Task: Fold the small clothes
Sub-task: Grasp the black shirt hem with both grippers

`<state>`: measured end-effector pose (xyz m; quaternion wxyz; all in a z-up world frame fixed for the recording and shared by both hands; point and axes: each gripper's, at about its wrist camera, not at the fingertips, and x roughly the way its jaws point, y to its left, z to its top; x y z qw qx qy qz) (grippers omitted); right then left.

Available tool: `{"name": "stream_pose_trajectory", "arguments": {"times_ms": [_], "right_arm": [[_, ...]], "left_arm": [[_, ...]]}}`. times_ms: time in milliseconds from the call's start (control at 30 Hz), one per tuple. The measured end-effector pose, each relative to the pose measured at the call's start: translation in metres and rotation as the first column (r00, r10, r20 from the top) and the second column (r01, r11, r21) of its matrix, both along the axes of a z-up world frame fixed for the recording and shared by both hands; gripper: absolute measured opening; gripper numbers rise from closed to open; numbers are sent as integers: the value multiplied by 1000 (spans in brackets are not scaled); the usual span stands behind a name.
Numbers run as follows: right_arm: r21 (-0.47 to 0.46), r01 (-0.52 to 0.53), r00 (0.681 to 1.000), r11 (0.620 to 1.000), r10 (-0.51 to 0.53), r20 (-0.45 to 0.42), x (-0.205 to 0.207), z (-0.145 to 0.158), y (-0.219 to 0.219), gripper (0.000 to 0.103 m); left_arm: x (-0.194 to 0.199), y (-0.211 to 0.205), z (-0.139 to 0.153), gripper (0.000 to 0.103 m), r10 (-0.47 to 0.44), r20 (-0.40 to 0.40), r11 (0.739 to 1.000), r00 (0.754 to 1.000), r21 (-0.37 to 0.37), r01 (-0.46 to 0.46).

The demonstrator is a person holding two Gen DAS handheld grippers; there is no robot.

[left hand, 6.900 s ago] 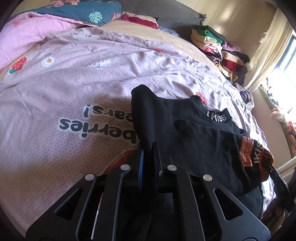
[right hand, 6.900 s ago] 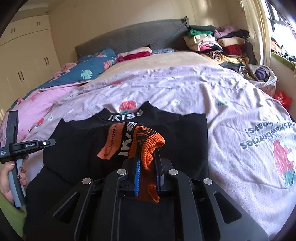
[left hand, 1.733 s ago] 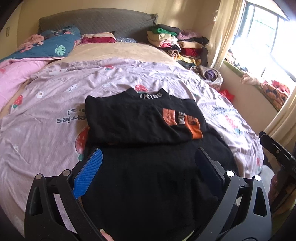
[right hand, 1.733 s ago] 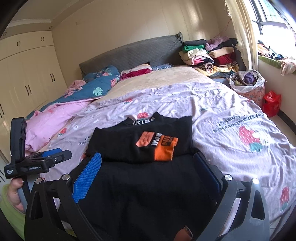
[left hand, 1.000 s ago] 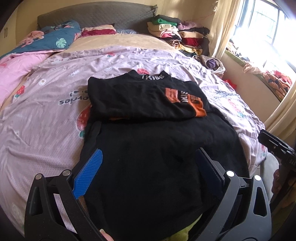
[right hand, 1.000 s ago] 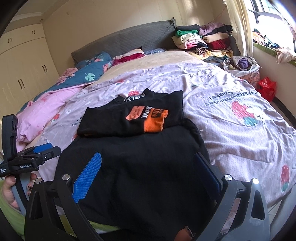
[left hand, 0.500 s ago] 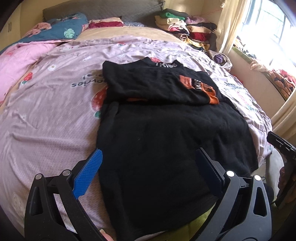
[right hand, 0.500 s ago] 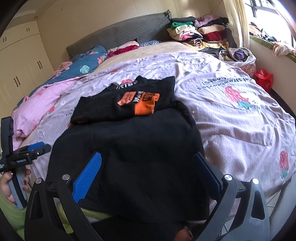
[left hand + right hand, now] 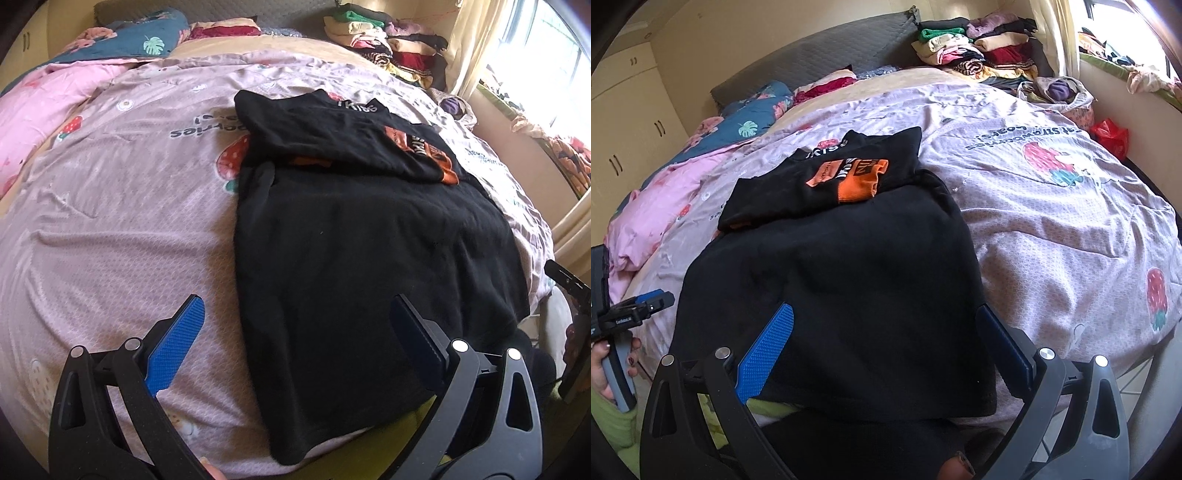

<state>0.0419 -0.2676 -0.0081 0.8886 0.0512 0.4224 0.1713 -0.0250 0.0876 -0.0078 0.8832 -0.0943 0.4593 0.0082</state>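
A black sweater (image 9: 369,251) lies flat on the bed, its top part with the sleeves folded down over the body; an orange cuff (image 9: 436,155) lies on top. It also shows in the right wrist view (image 9: 842,280), with the orange cuff (image 9: 857,184). My left gripper (image 9: 295,314) is open and empty above the sweater's lower left hem. My right gripper (image 9: 882,321) is open and empty above the lower right hem. The left gripper (image 9: 631,310) shows at the left edge of the right wrist view.
The lilac strawberry-print bedsheet (image 9: 110,206) covers the bed. A pink quilt (image 9: 653,206) and blue pillow (image 9: 753,114) lie at the far left. A pile of folded clothes (image 9: 979,48) stands at the headboard's right. A red bag (image 9: 1112,136) sits on the floor.
Both grippers let go of the sleeves, opened, pulled back from the folded top and dropped low over the sweater's near hem. The left one has shifted left.
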Motion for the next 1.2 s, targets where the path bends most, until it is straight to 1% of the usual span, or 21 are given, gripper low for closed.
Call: {"name": "stream_pose_trajectory", "arguments": {"times_ms": [133, 433, 467, 500, 533, 567, 600, 667, 800, 1000, 1100, 1167, 1200], "right_arm": [[-21, 7, 1000, 1000, -7, -3, -1, -4, -4, 98], [-28, 24, 999, 999, -25, -33, 0, -14, -14, 98], [-27, 24, 999, 999, -25, -35, 0, -15, -14, 98], [-27, 25, 999, 999, -26, -37, 0, -15, -16, 98], [-28, 25, 999, 999, -26, -38, 0, -16, -17, 98], [-29, 28, 999, 999, -30, -39, 0, -17, -18, 98], [-30, 31, 999, 999, -32, -40, 0, -17, -19, 98], [-28, 35, 998, 999, -36, -42, -1, -18, -22, 98], [-29, 34, 998, 999, -35, -51, -2, -22, -25, 98], [-3, 44, 996, 999, -44, -76, -5, -30, -35, 98], [-11, 28, 996, 1000, -29, -82, -7, -34, -36, 98], [-12, 25, 996, 1000, -26, -82, -8, -37, -36, 98], [-15, 23, 996, 1000, -24, -82, -8, -38, -36, 97]], "left_arm": [[-5, 6, -3, 93, 2, -8, 1000, 1000, 4, -2], [-17, 10, -23, 93, -16, -64, 998, 998, -63, 12], [-19, 11, -25, 91, -19, -67, 997, 998, -72, 15], [-21, 12, -27, 83, -23, -70, 996, 997, -91, 16], [-23, 12, -29, 78, -28, -73, 994, 997, -111, 20], [-24, 13, -30, 69, -29, -77, 993, 997, -118, 20], [-25, 13, -32, 63, -33, -84, 992, 996, -121, 23], [-27, 14, -34, 56, -41, -92, 990, 995, -135, 29], [-30, 11, -42, 52, -72, -122, 984, 990, -170, 51], [-36, 4, -46, 51, -103, -132, 980, 986, -185, 78], [-36, -4, -46, 48, -132, -125, 975, 983, -198, 106], [-34, -6, -49, 48, -135, -128, 975, 983, -195, 108], [-34, -6, -51, 46, -133, -133, 976, 982, -189, 107]]}}
